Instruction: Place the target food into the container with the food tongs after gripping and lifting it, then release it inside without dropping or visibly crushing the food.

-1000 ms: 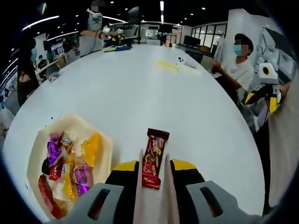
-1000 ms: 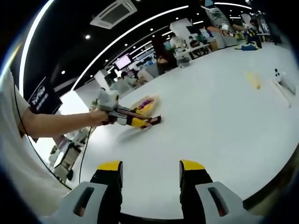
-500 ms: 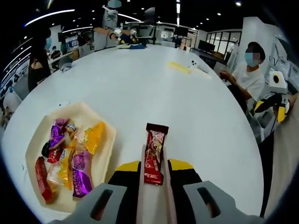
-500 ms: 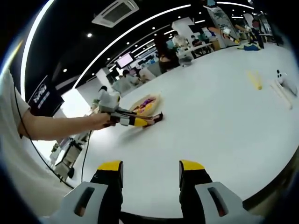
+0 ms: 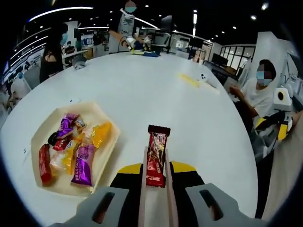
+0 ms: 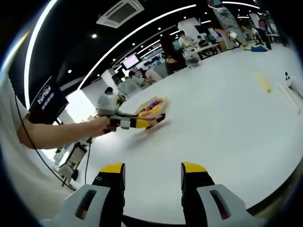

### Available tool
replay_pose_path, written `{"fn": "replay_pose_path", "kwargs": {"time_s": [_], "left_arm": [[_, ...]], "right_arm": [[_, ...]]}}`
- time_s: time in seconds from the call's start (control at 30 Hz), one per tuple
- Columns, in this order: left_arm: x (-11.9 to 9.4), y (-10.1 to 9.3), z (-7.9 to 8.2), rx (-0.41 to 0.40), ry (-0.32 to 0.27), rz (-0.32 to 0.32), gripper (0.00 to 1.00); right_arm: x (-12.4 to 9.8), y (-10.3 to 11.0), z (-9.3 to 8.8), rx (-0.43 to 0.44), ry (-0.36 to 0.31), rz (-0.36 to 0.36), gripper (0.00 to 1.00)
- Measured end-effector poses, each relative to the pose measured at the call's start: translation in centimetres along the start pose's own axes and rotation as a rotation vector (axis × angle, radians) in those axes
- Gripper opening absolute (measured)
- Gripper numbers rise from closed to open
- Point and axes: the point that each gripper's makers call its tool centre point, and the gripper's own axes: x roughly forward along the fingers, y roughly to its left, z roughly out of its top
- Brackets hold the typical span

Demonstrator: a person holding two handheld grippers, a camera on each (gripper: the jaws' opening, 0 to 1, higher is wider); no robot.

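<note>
In the left gripper view, the left tool (image 5: pixel 155 163) rises from 6 o'clock with its two pale tong blades (image 5: pixel 142 189) drawn close together, pinching a red-wrapped snack bar (image 5: pixel 155 156) between them. The bar stands lengthwise along the blades, its dark crimped end pointing toward 12 o'clock and jutting past the blade tips, above the white tabletop (image 5: pixel 142 94). Whether the bar touches the tabletop I cannot tell.

Toward 9 o'clock from the tool lies a shallow cream tray (image 5: pixel 39 137) on the tabletop, near the bar but apart from it. Inside it sit wrapped sweets: a purple packet (image 5: pixel 84 165) at the near edge, a yellow-orange one (image 5: pixel 100 134) on the side closest to the tool, a red one (image 5: pixel 44 164) at the far side, and another purple one (image 5: pixel 67 125) beyond them.

Farther off, toward 1 o'clock, a yellow strip (image 5: pixel 189 79) lies on the tabletop. At 3 o'clock a seated person in a white shirt (image 5: pixel 258 97) is at the rim of the tabletop.

In the right gripper view, the right tool (image 6: pixel 152 175) rises from 6 o'clock with its yellow-tipped jaws standing well apart and nothing between them, held above the tabletop (image 6: pixel 227 118). Toward 11 o'clock, the person's hand (image 6: pixel 98 126) holds the left tool (image 6: pixel 154 121), whose tip carries the snack bar (image 6: pixel 158 120) just beside the tray (image 6: pixel 151 107).
</note>
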Motion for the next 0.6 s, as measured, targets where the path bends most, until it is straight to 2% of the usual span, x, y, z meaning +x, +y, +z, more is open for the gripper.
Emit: {"fn": "replay_pose_path", "kwargs": {"time_s": [0.37,0.6], "left_arm": [[-3.2,-1.0,0.5,-0.063,-0.092,0.061,0.18],[-5.7,-1.1,0.2,-0.151,-0.144,0.121,0.18]], "right_arm": [[1.3,2.1,0.5,-0.043,0.020,0.074,0.46],[1.8,3.1,0.7,-0.042,0.012,0.110,0.45]]}}
